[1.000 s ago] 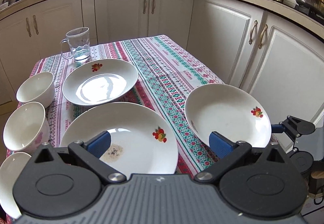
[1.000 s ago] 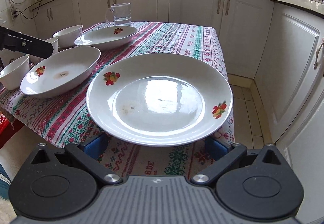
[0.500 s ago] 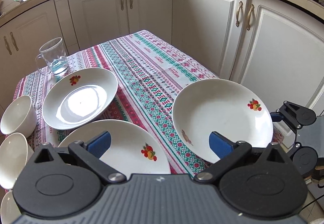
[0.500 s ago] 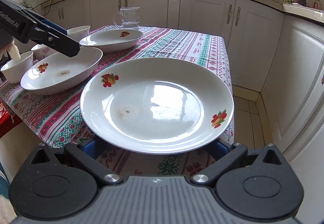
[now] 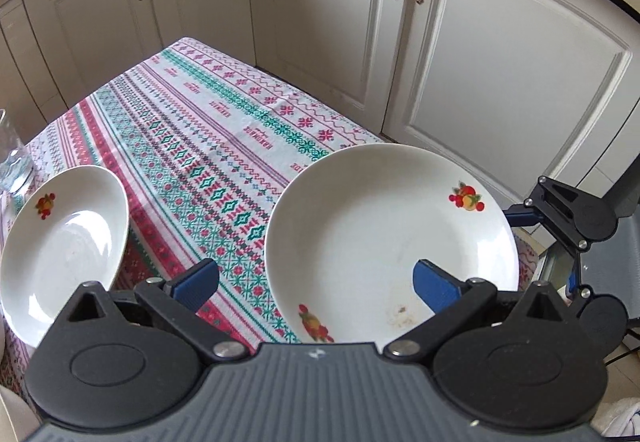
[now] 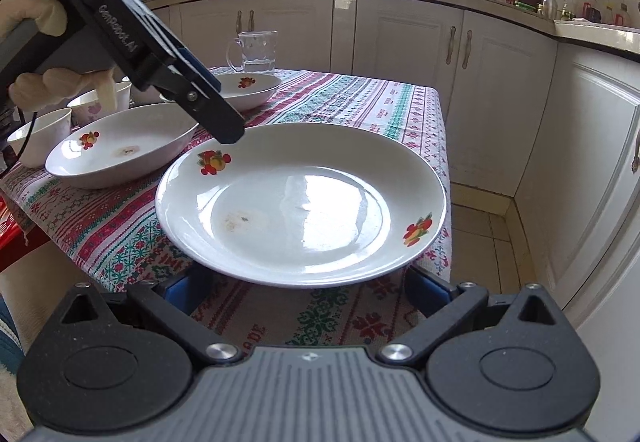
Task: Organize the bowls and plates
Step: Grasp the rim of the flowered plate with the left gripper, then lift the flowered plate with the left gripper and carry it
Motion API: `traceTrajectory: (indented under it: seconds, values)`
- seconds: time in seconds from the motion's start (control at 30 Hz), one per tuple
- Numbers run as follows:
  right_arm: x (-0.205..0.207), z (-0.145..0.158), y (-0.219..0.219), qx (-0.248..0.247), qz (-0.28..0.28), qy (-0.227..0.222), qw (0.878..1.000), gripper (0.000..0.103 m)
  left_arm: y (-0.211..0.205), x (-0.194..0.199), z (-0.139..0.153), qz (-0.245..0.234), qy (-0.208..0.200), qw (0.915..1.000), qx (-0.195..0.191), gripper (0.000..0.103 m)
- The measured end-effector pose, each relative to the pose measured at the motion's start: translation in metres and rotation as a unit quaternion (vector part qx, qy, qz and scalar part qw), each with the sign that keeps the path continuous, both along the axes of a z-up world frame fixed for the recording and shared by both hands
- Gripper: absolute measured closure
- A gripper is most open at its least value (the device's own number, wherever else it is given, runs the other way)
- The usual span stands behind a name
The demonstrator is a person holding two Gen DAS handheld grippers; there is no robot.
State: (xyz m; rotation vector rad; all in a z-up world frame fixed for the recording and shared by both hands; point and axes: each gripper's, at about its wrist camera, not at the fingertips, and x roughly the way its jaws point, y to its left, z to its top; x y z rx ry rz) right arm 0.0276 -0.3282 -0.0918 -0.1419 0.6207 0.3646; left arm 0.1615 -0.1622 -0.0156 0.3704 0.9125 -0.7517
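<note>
A large white plate with fruit prints (image 6: 300, 198) (image 5: 384, 226) lies at the table's near right corner, overhanging the edge. My right gripper (image 6: 308, 288) is open, its blue fingers wide apart just below the plate's near rim. My left gripper (image 5: 316, 284) is open and hovers over the plate's left rim; it shows in the right wrist view (image 6: 192, 90) with a fingertip close above that rim. A second fruit-print plate (image 6: 120, 146) and a third (image 6: 244, 88) (image 5: 60, 246) sit further left.
Several white bowls (image 6: 40, 132) stand at the table's left edge. A glass mug (image 6: 256, 50) with water stands at the back. The patterned tablecloth (image 5: 208, 146) covers the table. White cabinets (image 5: 500, 54) run close along the right and back.
My left gripper has swung right and forward, from above the left plates to over the large plate's left rim. The right gripper has stayed open beneath the plate's near rim.
</note>
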Motion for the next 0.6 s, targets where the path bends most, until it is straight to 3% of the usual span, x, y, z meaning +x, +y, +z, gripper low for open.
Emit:
traceTrajectory:
  seconds: [0.3,0.53,0.6]
  values:
    - [0.000,-0.002,-0.005,0.004,0.017,-0.006,1.000,0.000,-0.025,0.030,-0.023,-0.035,0.060,0.9974,0.018,0.003]
    - [-0.001,-0.005,-0.006,0.010,0.030,-0.019,0.999,0.000,-0.033,0.038,-0.025,-0.054,0.077,0.9954,0.019,0.003]
    - [-0.001,-0.005,-0.006,0.011,0.034,-0.022,0.999,0.000,-0.035,0.040,-0.026,-0.059,0.085,0.9944,0.019,0.009]
